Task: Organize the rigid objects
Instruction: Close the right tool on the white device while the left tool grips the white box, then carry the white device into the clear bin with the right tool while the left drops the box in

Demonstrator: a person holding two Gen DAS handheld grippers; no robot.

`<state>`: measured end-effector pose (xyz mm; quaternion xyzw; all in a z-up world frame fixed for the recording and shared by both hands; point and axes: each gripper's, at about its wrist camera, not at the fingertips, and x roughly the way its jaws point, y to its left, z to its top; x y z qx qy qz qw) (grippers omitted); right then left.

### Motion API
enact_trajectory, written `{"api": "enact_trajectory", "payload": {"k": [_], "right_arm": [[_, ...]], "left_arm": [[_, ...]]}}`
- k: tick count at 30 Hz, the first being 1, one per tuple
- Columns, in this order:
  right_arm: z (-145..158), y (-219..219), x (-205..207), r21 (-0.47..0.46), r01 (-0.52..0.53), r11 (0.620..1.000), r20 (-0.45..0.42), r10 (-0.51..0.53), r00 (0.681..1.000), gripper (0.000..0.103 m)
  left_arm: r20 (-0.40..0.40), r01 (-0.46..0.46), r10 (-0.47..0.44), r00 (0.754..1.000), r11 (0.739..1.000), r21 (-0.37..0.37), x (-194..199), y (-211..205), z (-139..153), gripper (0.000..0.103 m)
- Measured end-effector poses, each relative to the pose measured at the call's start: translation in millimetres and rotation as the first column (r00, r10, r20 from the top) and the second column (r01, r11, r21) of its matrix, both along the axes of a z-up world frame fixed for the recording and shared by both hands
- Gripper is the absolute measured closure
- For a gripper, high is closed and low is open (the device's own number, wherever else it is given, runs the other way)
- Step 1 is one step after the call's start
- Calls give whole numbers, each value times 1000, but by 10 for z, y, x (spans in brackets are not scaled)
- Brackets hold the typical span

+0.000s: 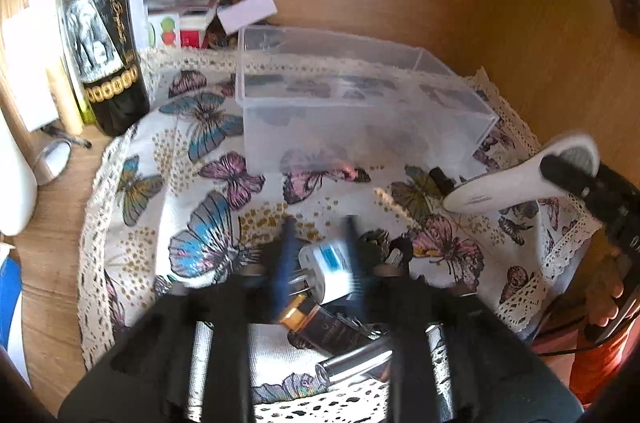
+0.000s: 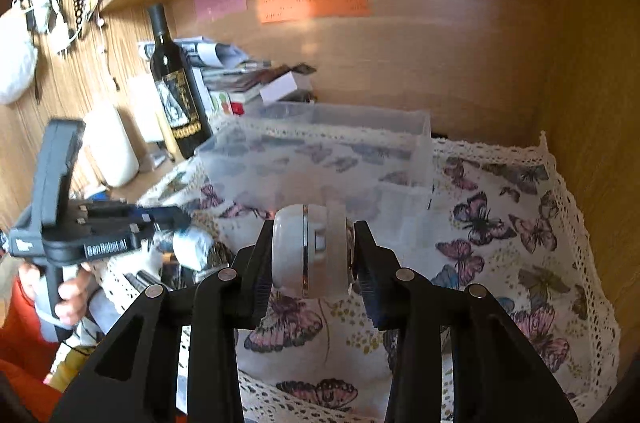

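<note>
wine bottle [image 2: 176,91], label unreadable | left hand-held gripper [image 1: 320,255] marked "GenRobot.AI", clamped on white plug adapter [image 1: 330,269] above butterfly cloth [image 1: 160,183] | clear bin [image 2: 320,151] | right hand-held gripper [image 2: 310,255] clamped on white handheld device [image 2: 308,251]

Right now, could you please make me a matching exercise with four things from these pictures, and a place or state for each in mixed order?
Things:
1. white oval device with a chrome band
2. white plug adapter with a blue label
3. clear plastic box
4. dark wine bottle with a gold label

Places or states:
A. stands upright on the wooden desk, left of the butterfly cloth
B. between the fingers of the left gripper
C. clamped in the right gripper
D. sits on the butterfly cloth, with nothing visible inside

Pairs: 1-C, 2-B, 3-D, 4-A
</note>
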<state>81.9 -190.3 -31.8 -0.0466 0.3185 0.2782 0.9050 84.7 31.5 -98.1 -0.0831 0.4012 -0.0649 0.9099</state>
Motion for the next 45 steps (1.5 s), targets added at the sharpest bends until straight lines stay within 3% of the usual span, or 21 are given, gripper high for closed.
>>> {"api": "enact_trajectory", "payload": {"k": [2,7,9,14,17,23,34,40,45], "right_arm": [[34,-8,11,14,5,1000,9,-5,1000,69],[41,-8,46,26,5,1000,14,-5,1000,69],[10,-4,54,27,5,1000,13,-6,1000,69],[-31,7,78,32,9,999,20,-9,1000,69],[-30,-2,136,48,18,999,9,-18,1000,69],[142,7,159,75,15,997,41,-18,999,69],[700,20,225,125,15,992,190,-39,981,69],[705,64,527,105,50,993,180,-69,981,69],[548,188,788,11,84,996,164,-85,983,69]], "left_arm": [[-7,-4,4,1000,1000,16,14,-35,-41,44],[-54,31,-30,998,999,21,94,-110,-186,44],[-59,39,-38,998,999,13,101,-120,-232,57],[-36,24,-24,999,1000,11,50,-107,-222,65],[-12,13,-12,1000,1000,16,21,-90,-145,75],[64,2,-3,998,1000,23,-13,-38,154,75],[178,-16,9,984,999,36,174,24,681,75],[182,-31,26,983,999,23,464,97,812,75],[150,-58,49,987,997,54,757,101,741,75]]}}
